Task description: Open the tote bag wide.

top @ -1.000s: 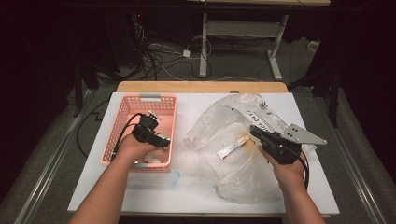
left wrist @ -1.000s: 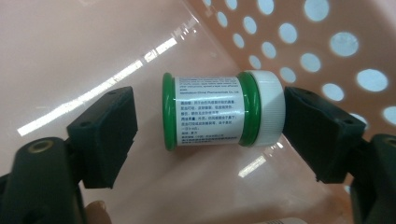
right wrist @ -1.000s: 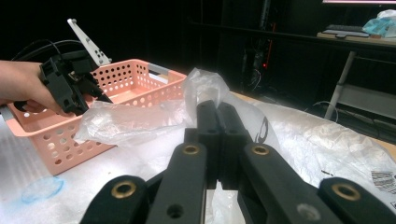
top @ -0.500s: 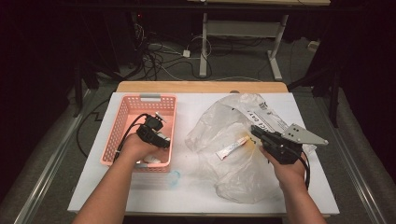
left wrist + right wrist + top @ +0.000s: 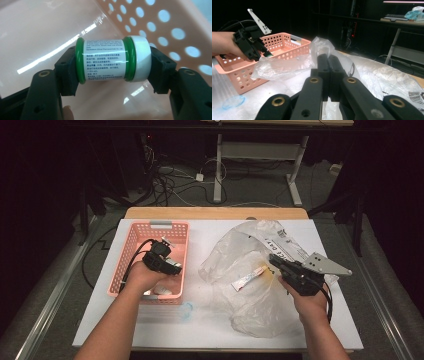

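Pink perforated basket, left-centre of the high view, w/ the left claw inside it. Its jaws are part-way open and have just closed onto a small green jar with white cap, squeezed end to end: one pad on the base, one on the cap. Jar lies sideways just above the basket floor, prob. so it can be set down or lifted without rolling. Right claw, centre-right, fully closed and pinching the clear plastic bag on the white surface, likely to keep it steady. A tube lies inside the bag.
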`<state>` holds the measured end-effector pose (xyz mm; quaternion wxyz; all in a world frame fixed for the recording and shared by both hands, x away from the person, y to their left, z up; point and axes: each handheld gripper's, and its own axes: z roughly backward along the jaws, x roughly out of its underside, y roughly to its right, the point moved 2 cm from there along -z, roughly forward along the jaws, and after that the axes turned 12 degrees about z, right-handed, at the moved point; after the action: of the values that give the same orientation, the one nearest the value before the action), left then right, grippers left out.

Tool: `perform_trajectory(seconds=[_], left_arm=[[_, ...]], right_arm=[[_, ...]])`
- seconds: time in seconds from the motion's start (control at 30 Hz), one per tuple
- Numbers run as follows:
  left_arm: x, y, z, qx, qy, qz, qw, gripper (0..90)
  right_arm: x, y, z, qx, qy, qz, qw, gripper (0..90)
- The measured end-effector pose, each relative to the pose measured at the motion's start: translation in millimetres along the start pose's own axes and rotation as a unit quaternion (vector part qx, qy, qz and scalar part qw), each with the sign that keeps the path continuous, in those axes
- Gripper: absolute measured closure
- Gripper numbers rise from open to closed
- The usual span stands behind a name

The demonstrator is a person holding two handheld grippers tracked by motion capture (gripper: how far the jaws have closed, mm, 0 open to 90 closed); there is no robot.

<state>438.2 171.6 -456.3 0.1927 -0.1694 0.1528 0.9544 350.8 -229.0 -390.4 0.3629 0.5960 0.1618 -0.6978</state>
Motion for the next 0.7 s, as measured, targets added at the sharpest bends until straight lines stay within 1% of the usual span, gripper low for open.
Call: perform_trajectory(seconds=[0.2,0.4,0.5,0.6,0.7], left_arm=[[3.0,3.3,14.8,0.009,0.020,0.002,0.9998,34.9],[9.0,6.0,28.5,0.010,0.042,0.003,0.9991,34.9],[13.9,9.3,32.4,0.015,0.051,0.000,0.9986,34.9],[19.3,11.9,34.3,0.016,0.056,0.000,0.9983,34.9],[25.0,14.0,37.4,0.016,0.065,-0.005,0.9977,34.9]], right_arm=[[-1.2,-0.3,0.1,0.000,0.003,0.004,1.0000,90.0],[-1.7,-0.6,-0.1,0.000,0.003,0.004,1.0000,90.0],[-1.8,-0.6,0.0,0.000,0.004,0.004,1.0000,90.0],[-2.1,-0.6,0.6,-0.002,0.004,0.003,1.0000,90.0],[-2.4,-0.7,0.9,-0.001,0.004,0.004,1.0000,90.0]])
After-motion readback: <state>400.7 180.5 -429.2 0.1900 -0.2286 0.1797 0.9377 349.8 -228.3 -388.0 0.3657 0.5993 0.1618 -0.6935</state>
